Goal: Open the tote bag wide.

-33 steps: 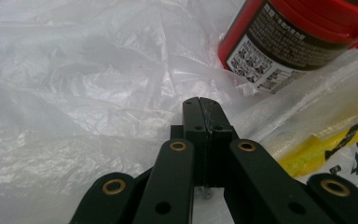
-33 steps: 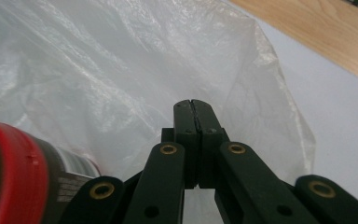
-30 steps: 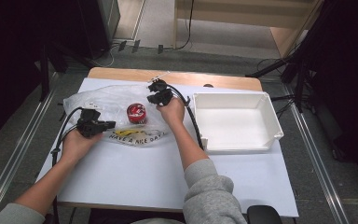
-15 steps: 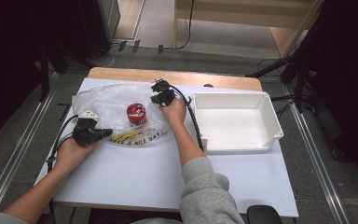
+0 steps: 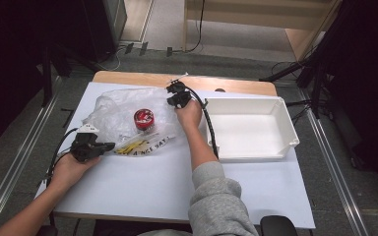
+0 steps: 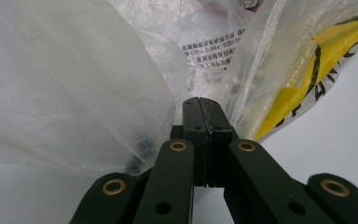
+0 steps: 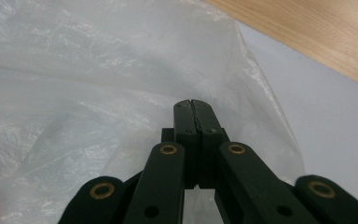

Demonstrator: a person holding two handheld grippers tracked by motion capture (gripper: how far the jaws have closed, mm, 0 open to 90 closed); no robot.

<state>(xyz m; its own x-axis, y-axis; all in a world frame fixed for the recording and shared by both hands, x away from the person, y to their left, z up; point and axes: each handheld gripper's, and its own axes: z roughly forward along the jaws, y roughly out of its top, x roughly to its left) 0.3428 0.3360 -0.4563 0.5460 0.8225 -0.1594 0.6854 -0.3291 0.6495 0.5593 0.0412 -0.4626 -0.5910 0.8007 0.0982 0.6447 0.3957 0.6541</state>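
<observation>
Plastic bag (image 5: 123, 110) — clear, crumpled, lying on the white table sheet (image 5: 142, 182) left of the white bin (image 5: 248, 130), with a red-lidded jar (image 5: 143, 118) inside and a yellow printed strip (image 5: 145, 145) along its near edge.

Left gripper (image 5: 107, 145): my jaws are pressed fully together at the bag's near corner; whether film is pinched I cannot tell. Right gripper (image 5: 174, 96): jaws likewise closed, at the far edge.

Handling note: to spread the mouth I would draw the two edges apart slowly and low, so the jar does not roll.

Views: left gripper view (image 6: 199, 105) shows small print and a yellow band through the film — unreadable from above. Right gripper view (image 7: 193, 108) shows the wooden table edge (image 7: 307, 32) just beyond the bag.
</observation>
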